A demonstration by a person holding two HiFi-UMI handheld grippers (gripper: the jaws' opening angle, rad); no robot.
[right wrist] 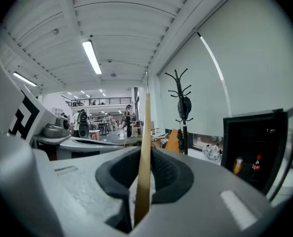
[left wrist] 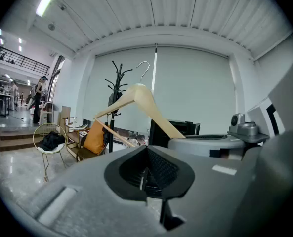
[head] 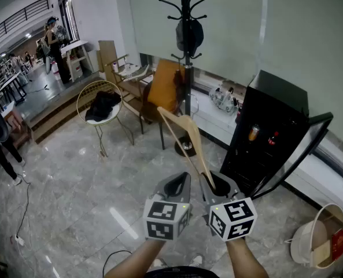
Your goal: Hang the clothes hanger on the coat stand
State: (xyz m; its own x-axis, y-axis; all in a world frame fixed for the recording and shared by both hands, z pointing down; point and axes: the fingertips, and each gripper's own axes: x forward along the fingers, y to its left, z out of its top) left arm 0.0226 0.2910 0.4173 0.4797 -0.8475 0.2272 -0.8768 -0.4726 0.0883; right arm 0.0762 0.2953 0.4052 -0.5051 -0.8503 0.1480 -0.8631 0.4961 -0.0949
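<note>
A pale wooden clothes hanger (head: 196, 146) sticks up and away from my right gripper (head: 216, 185), which is shut on one of its arms. In the right gripper view that arm (right wrist: 146, 132) runs straight up between the pads of the right gripper (right wrist: 145, 157). My left gripper (head: 179, 185) sits just left of it, shut with nothing in it. The left gripper view shows the hanger (left wrist: 145, 100) with its metal hook up, beyond the left gripper (left wrist: 145, 171). The black coat stand (head: 186, 16) rises ahead by the wall, some way beyond the hanger, with a dark item (head: 190, 35) on one peg.
A black cabinet (head: 272, 129) with an open glass door stands at the right. A chair with an orange cushion (head: 162, 86) is beside the stand's base. A round wire chair (head: 102, 106) holding dark cloth is to the left. A basket (head: 318, 242) sits at lower right. A person (head: 52, 39) stands far left.
</note>
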